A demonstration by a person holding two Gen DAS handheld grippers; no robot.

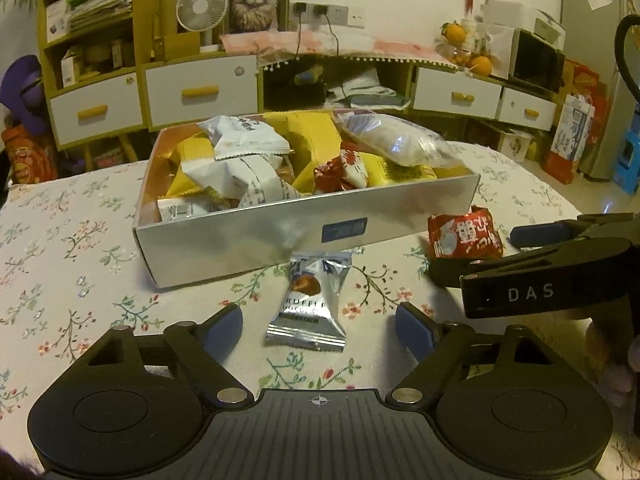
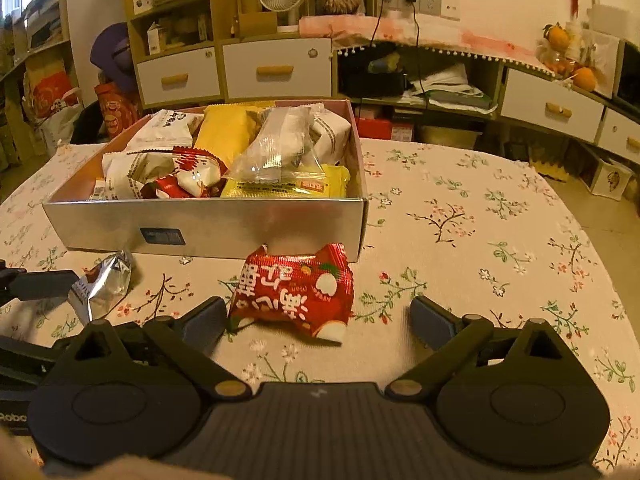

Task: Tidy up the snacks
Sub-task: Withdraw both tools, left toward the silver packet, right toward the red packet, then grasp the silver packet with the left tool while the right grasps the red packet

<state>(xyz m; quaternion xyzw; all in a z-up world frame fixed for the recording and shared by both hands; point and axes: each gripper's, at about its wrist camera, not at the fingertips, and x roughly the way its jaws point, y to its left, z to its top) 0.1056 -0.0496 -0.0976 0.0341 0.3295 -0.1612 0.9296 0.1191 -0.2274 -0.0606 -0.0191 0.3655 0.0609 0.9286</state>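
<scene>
A silver box (image 1: 256, 246) (image 2: 224, 224) on the flowered tablecloth holds several white, yellow and red snack packets. In front of it lies a silver truffle packet (image 1: 306, 304) (image 2: 102, 286), between the blue pads of my left gripper (image 1: 318, 326), whose jaws stand apart and clear of it. To its right lies a red snack packet (image 1: 464, 236) (image 2: 294, 288), between the fingers of my right gripper (image 2: 318, 318); the left pad is close to its edge, the right pad well clear. My right gripper (image 1: 532, 248) also shows in the left wrist view.
The flowered tablecloth (image 2: 480, 220) spreads bare to the right of the box. Behind the table stand a low cabinet with white drawers (image 1: 200, 92), shelves, a small fan (image 1: 202, 8) and oranges (image 1: 478, 64). A hand (image 1: 612, 364) shows at the right edge.
</scene>
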